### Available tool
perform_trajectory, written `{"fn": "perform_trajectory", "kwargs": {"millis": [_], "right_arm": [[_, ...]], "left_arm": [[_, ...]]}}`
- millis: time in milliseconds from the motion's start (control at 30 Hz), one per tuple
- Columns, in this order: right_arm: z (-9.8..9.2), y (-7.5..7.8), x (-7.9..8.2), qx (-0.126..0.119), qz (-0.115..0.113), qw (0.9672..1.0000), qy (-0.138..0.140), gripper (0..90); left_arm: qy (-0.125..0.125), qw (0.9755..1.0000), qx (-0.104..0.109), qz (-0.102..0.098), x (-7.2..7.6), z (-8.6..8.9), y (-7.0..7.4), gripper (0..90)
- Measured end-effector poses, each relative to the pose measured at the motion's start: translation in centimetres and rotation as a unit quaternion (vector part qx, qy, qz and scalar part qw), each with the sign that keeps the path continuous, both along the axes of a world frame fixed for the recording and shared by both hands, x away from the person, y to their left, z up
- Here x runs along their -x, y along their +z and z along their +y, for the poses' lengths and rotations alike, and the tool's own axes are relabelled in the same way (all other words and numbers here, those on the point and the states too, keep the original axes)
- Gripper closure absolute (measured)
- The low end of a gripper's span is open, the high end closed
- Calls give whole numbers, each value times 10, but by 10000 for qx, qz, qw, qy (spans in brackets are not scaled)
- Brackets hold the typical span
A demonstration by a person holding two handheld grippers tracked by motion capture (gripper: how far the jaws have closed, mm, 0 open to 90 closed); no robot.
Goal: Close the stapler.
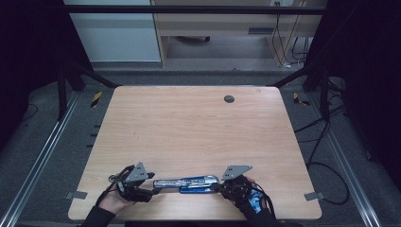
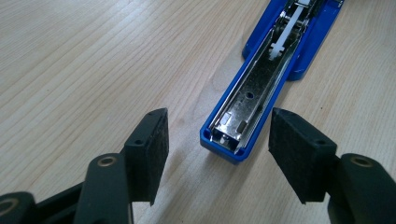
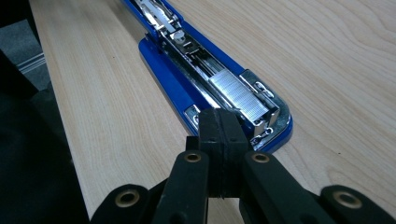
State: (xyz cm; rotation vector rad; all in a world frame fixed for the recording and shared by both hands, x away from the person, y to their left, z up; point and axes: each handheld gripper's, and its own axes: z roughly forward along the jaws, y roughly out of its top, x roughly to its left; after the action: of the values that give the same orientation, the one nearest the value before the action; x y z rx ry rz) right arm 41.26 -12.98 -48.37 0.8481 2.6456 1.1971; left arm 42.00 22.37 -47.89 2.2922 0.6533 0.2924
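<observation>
A blue stapler (image 1: 189,183) lies opened out flat near the table's front edge, between my two grippers. In the left gripper view its empty metal channel (image 2: 261,79) points toward me. My left gripper (image 2: 217,123) stands open, with one pad on each side of the stapler's blue end and neither pad touching it. In the right gripper view the stapler (image 3: 187,70) shows a strip of staples (image 3: 238,93) in its magazine. My right gripper (image 3: 219,119) is shut, pads pressed together, with its tips at the stapler's near end beside the staples. From above, the left gripper (image 1: 153,187) and right gripper (image 1: 218,187) face each other.
The wooden table (image 1: 189,123) has a dark round grommet (image 1: 229,99) near its far edge. Its front edge runs just under my hands. Metal rails (image 1: 42,151) flank the table, and cables (image 1: 326,165) lie on the floor at the right.
</observation>
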Motion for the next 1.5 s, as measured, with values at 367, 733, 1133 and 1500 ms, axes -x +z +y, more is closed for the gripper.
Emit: {"fn": "perform_trajectory", "kwargs": {"millis": [367, 733, 1133, 1500], "right_arm": [[2, -1, -1, 59, -6, 10000, -27, 900], [3, -2, -2, 73, -16, 10000, -46, 900], [5, -3, -3, 85, -22, 10000, 15, 900], [4, -3, -3, 58, -26, 10000, 23, 900]], "left_arm": [[-180, 9998, -76, 85, -2, -6, -2, 462], [-272, 9994, -113, 155, -3, -9, -3, 509], [-305, 9992, -141, 203, -4, -9, -2, 516], [-378, 9990, -180, 186, -5, -8, 0, 524]]}}
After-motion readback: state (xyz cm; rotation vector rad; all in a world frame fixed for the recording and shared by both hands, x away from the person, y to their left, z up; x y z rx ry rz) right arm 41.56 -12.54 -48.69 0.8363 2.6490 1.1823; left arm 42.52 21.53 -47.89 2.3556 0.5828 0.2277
